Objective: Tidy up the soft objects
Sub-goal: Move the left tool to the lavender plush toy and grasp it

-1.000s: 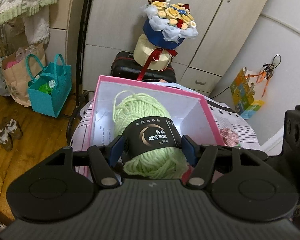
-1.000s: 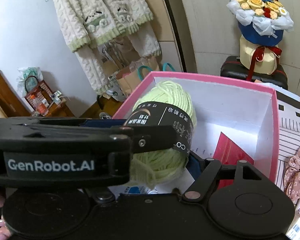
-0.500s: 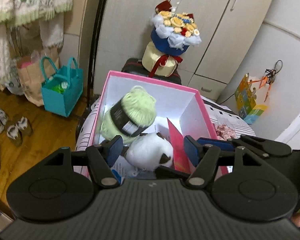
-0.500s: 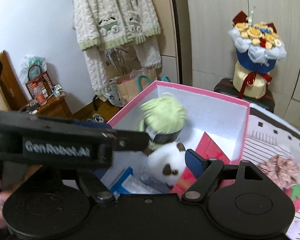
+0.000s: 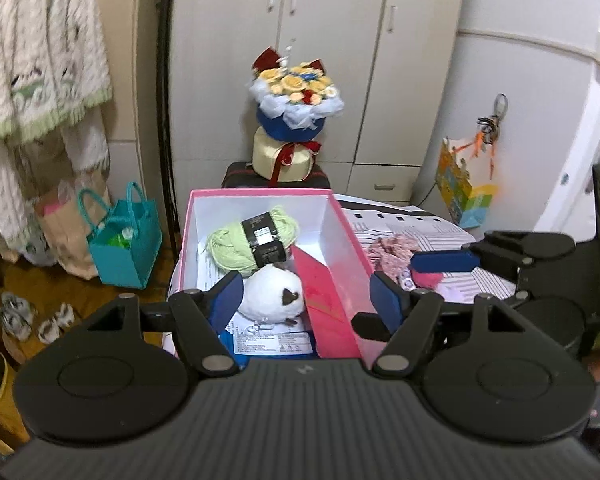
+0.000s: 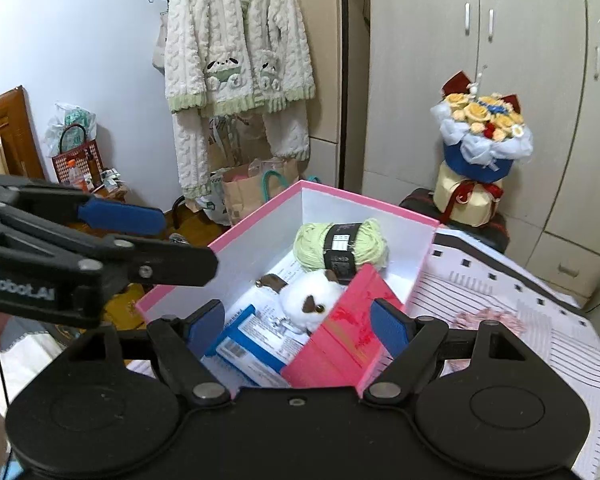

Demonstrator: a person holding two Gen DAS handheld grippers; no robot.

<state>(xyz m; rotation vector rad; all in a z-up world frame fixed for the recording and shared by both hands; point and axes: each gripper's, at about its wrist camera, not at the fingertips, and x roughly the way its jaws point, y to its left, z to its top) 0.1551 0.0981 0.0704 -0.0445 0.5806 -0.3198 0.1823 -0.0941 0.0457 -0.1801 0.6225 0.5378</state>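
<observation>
A pink box (image 5: 260, 192) (image 6: 364, 200) with white walls holds a pale green yarn skein (image 5: 236, 244) (image 6: 372, 244) with a black label. In front of the skein lies a white plush toy (image 5: 268, 292) (image 6: 308, 296), beside a red card and a blue-and-white packet. My left gripper (image 5: 306, 298) hovers over the box's near end, its jaws opening with nothing gripped. It shows in the right wrist view as the left gripper (image 6: 120, 212). My right gripper (image 6: 298, 326) stands open and empty over the near rim. A pink floral fabric piece (image 5: 392, 248) (image 6: 488, 318) lies on the cloth right of the box.
The box rests on a striped cloth (image 6: 500, 292). A flower bouquet (image 5: 296, 112) stands on a dark suitcase behind it, before wardrobe doors. A teal bag (image 5: 128, 244) and paper bag sit on the wooden floor at left. A fleece jacket (image 6: 236, 40) hangs above.
The yarn skein, earlier between my left gripper's jaws, now lies in the box. Both grippers have drawn back and up from the box, and the left jaws stand wider.
</observation>
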